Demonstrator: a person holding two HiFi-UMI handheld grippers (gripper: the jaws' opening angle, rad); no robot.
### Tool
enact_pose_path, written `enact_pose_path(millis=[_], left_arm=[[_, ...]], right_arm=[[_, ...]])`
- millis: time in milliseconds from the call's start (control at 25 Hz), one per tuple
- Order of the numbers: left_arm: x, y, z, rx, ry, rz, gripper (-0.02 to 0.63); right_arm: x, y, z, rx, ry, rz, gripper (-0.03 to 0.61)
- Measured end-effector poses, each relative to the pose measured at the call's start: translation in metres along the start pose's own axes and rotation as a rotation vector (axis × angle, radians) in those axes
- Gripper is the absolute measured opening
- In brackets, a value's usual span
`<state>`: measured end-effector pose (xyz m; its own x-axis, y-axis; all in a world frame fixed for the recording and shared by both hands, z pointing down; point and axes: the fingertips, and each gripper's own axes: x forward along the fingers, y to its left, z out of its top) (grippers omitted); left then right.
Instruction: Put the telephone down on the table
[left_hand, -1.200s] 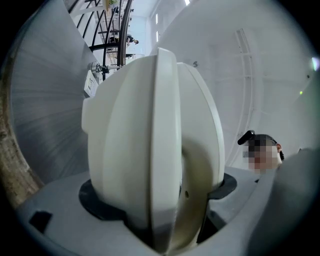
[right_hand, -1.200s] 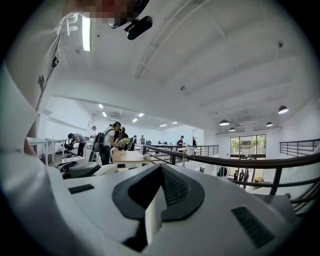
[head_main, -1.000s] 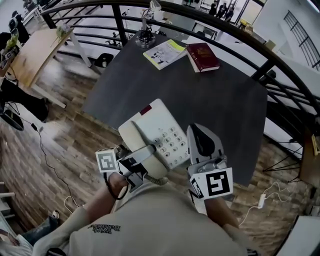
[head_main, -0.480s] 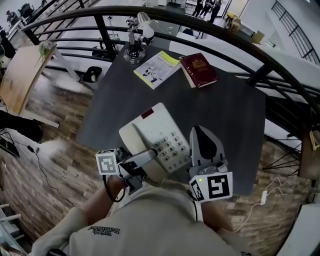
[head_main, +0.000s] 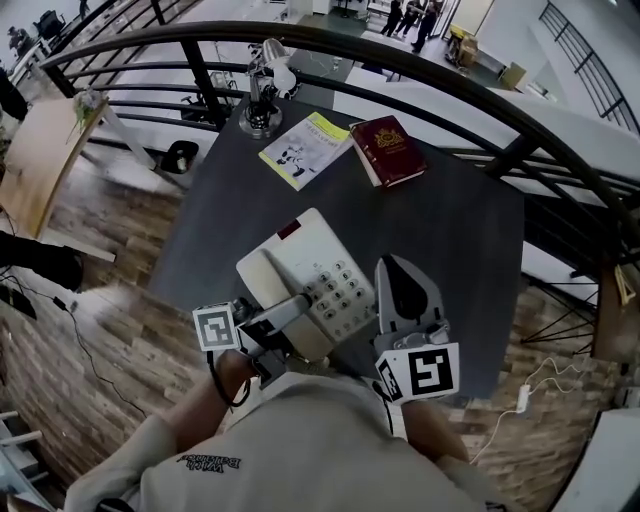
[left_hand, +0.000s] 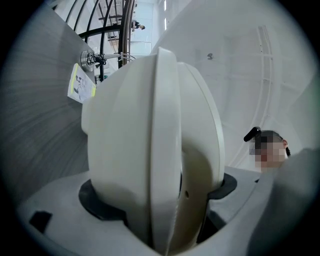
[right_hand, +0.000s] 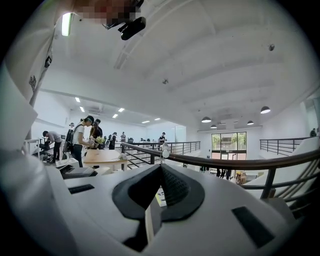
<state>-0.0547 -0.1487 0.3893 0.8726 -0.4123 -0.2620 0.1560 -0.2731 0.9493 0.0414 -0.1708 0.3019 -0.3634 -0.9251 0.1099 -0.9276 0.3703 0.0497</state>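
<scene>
A white push-button telephone (head_main: 315, 280) with its handset on the cradle hangs tilted over the near edge of the dark table (head_main: 440, 220). I cannot tell whether it touches the tabletop. My left gripper (head_main: 297, 312) is shut on the telephone's near left side. In the left gripper view the white handset (left_hand: 150, 145) fills the gap between the jaws. My right gripper (head_main: 392, 265) is just right of the keypad, shut and holding nothing. In the right gripper view its dark pads (right_hand: 172, 192) meet, pointing out over the railing.
At the table's far side lie a yellow-and-white booklet (head_main: 305, 148) and a red book (head_main: 387, 150), with a desk lamp (head_main: 262, 95) at the far left corner. A black railing (head_main: 450, 75) curves behind the table. Wooden floor (head_main: 100, 340) lies to the left.
The head view has swung slightly, so the table sits lower left in frame. Both grippers and the telephone keep nearly the same places relative to each other.
</scene>
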Motion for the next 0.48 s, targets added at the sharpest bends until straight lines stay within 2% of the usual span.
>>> enact_pose_path(millis=[160, 280, 480], left_arm=[[0.004, 0.007, -0.006, 0.014, -0.009, 0.031, 0.46], [0.007, 0.016, -0.009, -0.006, -0.026, 0.048, 0.46], [0.015, 0.039, -0.002, -0.003, -0.039, 0.102, 0.46]], right_arm=[[-0.002, -0.007, -0.008, -0.002, 0.019, 0.02, 0.002], [-0.001, -0.013, -0.017, -0.005, 0.034, 0.024, 0.002], [0.013, -0.027, -0.031, -0.002, 0.053, 0.028, 0.002]])
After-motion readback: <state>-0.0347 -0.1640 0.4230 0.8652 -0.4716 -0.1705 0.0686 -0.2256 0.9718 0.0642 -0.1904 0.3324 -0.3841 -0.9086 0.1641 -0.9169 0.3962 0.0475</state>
